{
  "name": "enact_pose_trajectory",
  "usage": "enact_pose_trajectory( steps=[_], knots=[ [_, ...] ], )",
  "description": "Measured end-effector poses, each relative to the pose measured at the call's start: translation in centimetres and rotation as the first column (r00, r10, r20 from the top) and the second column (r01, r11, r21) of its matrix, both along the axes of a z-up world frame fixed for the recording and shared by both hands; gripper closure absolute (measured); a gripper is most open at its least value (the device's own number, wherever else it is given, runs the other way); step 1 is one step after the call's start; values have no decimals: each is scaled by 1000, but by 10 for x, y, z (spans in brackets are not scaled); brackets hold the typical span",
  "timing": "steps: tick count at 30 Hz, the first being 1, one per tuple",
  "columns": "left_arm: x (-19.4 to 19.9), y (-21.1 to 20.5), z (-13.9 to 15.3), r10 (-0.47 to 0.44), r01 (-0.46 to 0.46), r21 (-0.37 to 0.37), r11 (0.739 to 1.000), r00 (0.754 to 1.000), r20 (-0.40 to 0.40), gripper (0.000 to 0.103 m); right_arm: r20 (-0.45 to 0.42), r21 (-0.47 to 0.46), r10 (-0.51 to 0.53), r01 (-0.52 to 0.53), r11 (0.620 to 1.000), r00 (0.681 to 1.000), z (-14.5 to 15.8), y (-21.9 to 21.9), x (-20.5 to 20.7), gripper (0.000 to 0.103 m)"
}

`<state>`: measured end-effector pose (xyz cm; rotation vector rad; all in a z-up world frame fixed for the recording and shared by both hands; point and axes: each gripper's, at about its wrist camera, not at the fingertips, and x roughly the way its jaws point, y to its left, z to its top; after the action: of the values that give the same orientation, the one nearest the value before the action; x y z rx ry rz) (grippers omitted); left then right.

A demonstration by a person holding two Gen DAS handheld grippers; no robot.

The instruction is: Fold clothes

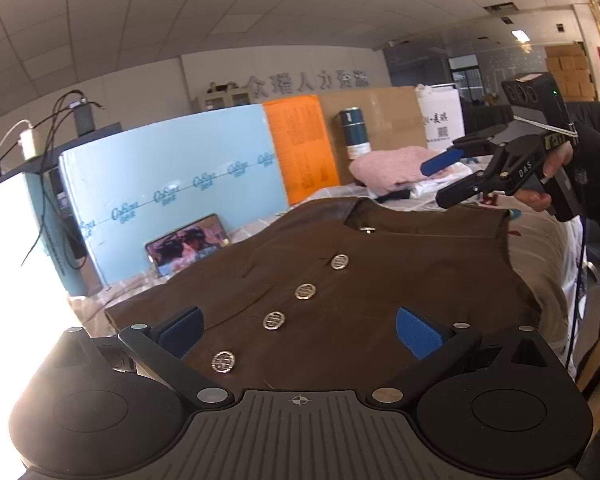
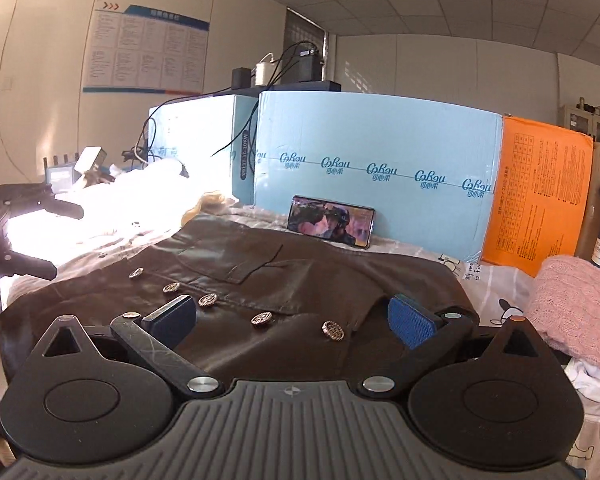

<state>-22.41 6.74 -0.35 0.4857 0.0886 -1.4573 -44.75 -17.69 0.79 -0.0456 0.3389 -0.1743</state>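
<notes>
The left gripper [image 1: 300, 332] hovers low over the hem end of the brown vest [image 1: 340, 300], aimed along it toward the collar, jaws wide apart and holding nothing. The right gripper [image 1: 448, 180] is held by a hand [image 1: 556, 168] at the collar end, above the cloth, its jaws also spread and empty. The vest lies flat, front up, on a bench [image 2: 500, 292] covered by a printed sheet. Its long axis follows the button row [image 1: 288, 308], hem near the left gripper, collar far. A pink sweater [image 2: 580, 304] lies beside the collar end. A phone [image 2: 331, 222] leans against a blue box [image 2: 380, 140] behind the vest.
</notes>
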Motion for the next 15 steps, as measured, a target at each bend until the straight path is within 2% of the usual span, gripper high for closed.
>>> enact_pose_trajectory(
  steps=[3, 9, 15],
  knots=[
    [-18, -3, -9, -44, 43, 34, 999, 999, 32, 0, -59, -47, 7, -10, 999, 998, -8, 16, -15, 0],
    [-23, -7, -14, -21, 21, 31, 999, 1000, 14, 0, -169, -127, 14, -36, 991, 985, -25, 40, -49, 0],
    [-26, -11, -13, -32, 32, 26, 999, 999, 6, 0, -331, -239, 14, -98, 966, 944, -46, 58, -50, 0]
  ],
)
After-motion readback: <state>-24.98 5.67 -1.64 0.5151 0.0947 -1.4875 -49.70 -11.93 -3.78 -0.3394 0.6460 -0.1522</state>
